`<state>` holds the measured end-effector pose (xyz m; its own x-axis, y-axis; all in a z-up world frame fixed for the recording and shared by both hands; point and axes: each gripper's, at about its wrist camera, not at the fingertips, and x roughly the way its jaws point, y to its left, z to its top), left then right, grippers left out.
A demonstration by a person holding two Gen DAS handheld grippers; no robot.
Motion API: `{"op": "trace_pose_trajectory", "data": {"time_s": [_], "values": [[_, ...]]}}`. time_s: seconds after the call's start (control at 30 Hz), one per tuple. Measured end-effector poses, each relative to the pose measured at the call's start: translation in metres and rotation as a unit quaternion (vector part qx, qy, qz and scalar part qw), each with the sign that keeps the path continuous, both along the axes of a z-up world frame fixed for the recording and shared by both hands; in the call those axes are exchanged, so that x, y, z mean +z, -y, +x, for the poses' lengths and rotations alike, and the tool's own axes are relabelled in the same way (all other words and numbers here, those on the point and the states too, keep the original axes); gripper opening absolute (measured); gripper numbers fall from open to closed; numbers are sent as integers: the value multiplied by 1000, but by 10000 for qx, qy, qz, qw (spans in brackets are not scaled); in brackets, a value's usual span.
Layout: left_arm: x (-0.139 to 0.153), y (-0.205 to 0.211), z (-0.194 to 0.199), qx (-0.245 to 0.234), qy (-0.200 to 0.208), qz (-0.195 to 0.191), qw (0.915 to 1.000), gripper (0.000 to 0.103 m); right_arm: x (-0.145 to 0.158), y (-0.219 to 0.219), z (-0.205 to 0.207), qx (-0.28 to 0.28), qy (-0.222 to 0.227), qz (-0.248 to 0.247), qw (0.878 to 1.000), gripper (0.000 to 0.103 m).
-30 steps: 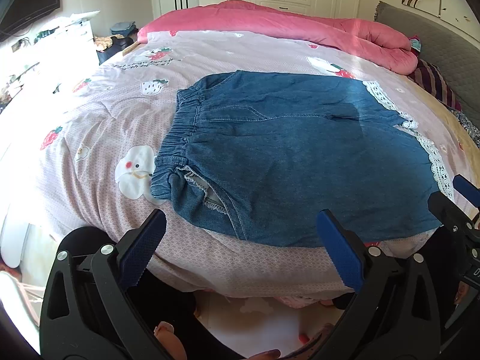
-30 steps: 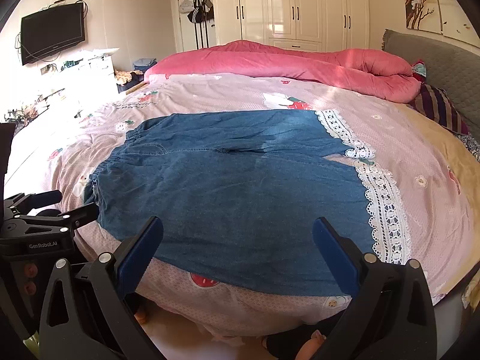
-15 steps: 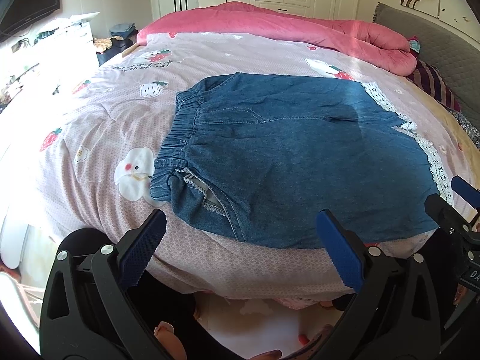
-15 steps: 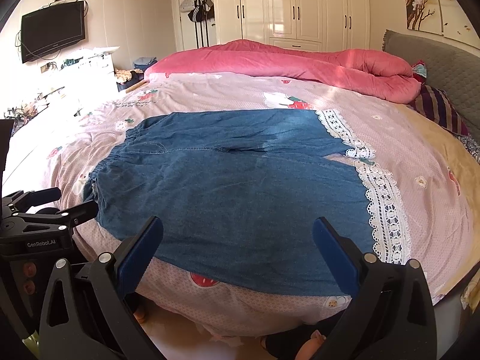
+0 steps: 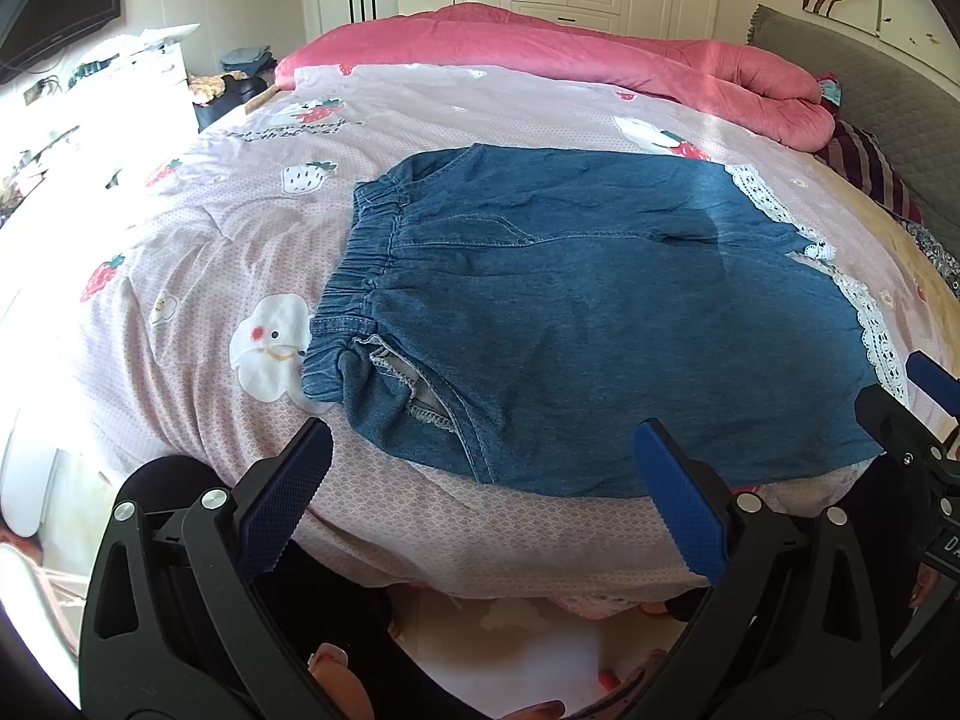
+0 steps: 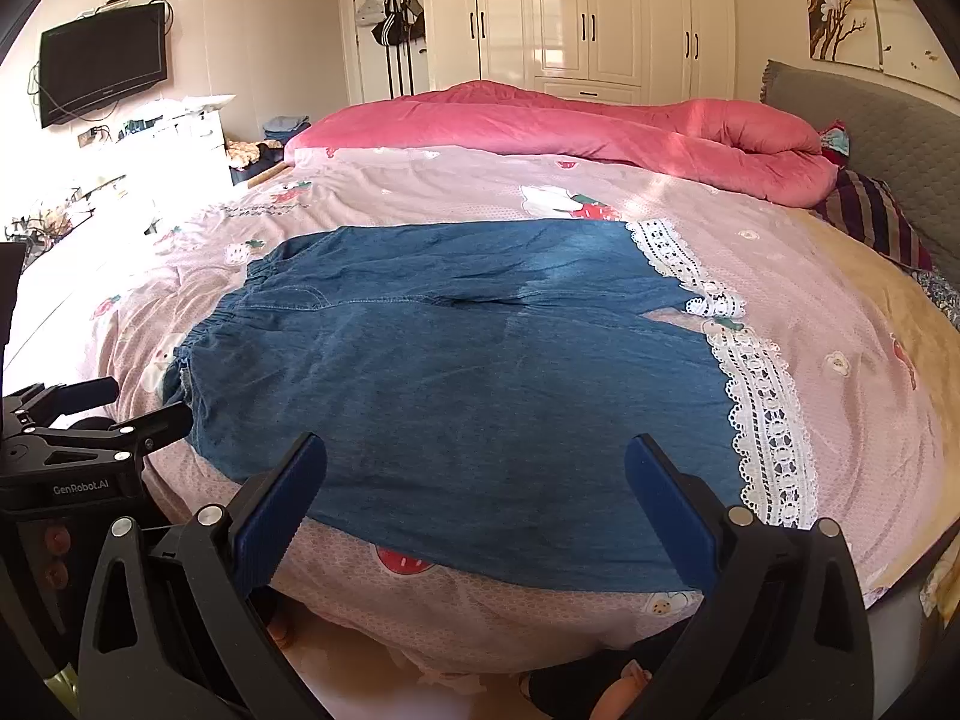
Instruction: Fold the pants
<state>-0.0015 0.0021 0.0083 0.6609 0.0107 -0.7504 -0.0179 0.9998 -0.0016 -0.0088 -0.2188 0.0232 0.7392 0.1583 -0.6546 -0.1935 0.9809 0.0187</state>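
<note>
1. Pants (image 5: 600, 312) (image 6: 468, 390): blue denim, laid flat on bed near front edge. Elastic waistband (image 5: 360, 264) to the left, legs run to the right. Side pocket opening gapes near the front-left corner.
2. Lace trim (image 5: 870, 324) (image 6: 762, 414): white, on both leg hems at right end of pants; far hem piece sits further back.
3. Left claw (image 5: 480, 504): fingers spread wide, blue pads, nothing pinched. Hovers at bed's front edge, below the waistband/pocket end, apart from the denim. Also seen from right cam at far left (image 6: 120, 402).
4. Right claw (image 6: 474, 510): spread wide, empty. Hovers just off the near edge of the front leg, not touching cloth. Tips seen in left cam at far right (image 5: 906, 396).
5. Bed sheet (image 5: 180, 252) (image 6: 852, 324): pink, strawberry and cartoon print, under the pants.
6. Pink quilt (image 5: 540, 48) (image 6: 570, 126): bunched along far side of bed.
7. Striped pillow (image 6: 882, 222): at right, by grey headboard (image 6: 888, 126).
8. Bkgd: white wardrobe (image 6: 588, 18), wall TV (image 6: 102, 60), bags hung on door.
9. Person: toes visible at floor level, under the claws.
</note>
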Motion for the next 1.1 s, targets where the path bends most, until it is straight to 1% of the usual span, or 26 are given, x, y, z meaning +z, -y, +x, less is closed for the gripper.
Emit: {"op": "trace_pose_trajectory", "data": {"time_s": [0.47, 0.67, 0.8, 1.03, 1.1], "values": [[-5, -1, 5, 22, -62, -19, 10000, 94, -4, 0, 3, 0, -57, -6, 10000, 99], [-7, -5, 12, 32, -73, -54, 10000, 94, -10, -5, 12, 89, -121, -1, 9999, 99], [-10, -18, 26, 105, -210, -250, 9994, 94, -14, -10, 23, 209, -190, 6, 9996, 99], [-12, -48, 54, 386, -228, -220, 9988, 94, -17, -15, 51, 333, -242, 30, 9991, 99], [-11, -59, 64, 447, -205, -212, 9986, 94, -19, -16, 62, 435, -326, 123, 9984, 99]]}}
